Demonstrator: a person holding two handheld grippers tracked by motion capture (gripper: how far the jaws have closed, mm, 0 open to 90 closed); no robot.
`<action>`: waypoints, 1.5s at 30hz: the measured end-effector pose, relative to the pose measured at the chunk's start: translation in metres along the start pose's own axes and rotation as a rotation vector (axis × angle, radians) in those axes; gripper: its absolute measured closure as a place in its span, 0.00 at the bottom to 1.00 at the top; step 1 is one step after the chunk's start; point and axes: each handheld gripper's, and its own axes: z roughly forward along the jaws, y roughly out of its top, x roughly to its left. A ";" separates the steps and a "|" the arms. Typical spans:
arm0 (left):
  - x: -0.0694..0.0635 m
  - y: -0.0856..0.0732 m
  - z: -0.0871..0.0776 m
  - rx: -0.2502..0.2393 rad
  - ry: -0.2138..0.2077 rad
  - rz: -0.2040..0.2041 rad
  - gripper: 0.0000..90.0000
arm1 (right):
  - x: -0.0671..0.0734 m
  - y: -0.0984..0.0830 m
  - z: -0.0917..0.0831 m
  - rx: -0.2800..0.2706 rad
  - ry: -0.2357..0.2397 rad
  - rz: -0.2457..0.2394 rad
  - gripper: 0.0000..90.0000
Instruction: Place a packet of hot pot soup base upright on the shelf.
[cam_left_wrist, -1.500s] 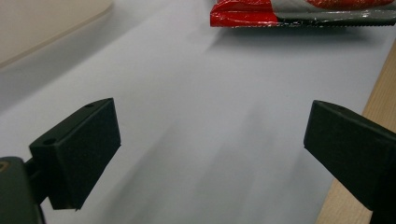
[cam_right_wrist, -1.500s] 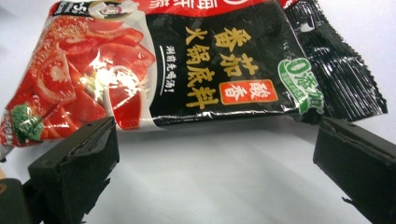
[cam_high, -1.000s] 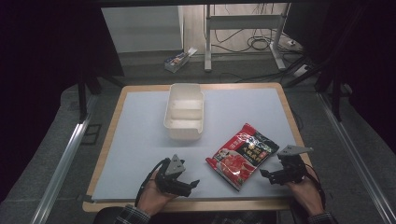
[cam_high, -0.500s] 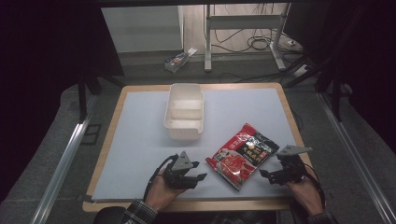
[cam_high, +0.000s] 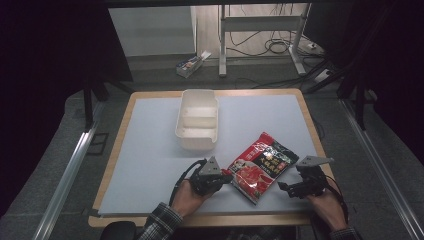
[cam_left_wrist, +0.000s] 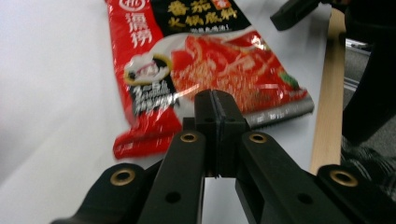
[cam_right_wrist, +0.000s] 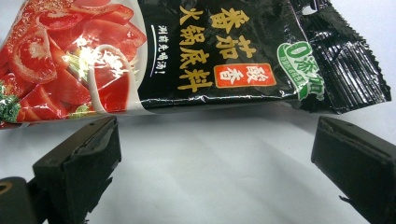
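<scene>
You're at the approach step: red/black sauce packet (cam_high: 260, 166) lies flat on the worktop (cam_high: 150, 150), near edge, between both tools, not yet gripped. Left tool (cam_high: 226, 177) has just been closing w/ nothing between its jaws; it's clenched empty, tip just beside the packet's left edge. Right tool (cam_high: 285, 188) is spread wide, empty, facing the packet's right side. Next: reopen left, slide onto an edge. White tub (cam_high: 197, 120) sits behind. Label reads 番茄火锅底料, 酸香, 0添加, 海底捞.
</scene>
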 end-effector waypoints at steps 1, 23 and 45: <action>0.001 0.002 0.003 -0.004 -0.007 -0.003 1.00 | 0.000 0.000 0.000 0.000 0.000 0.000 0.02; -0.006 0.001 0.047 0.043 -0.021 0.004 1.00 | -0.001 -0.002 0.002 0.018 0.004 0.001 0.02; -0.011 -0.011 0.046 0.060 -0.006 0.000 1.00 | 0.000 0.002 -0.006 0.001 0.015 -0.010 0.02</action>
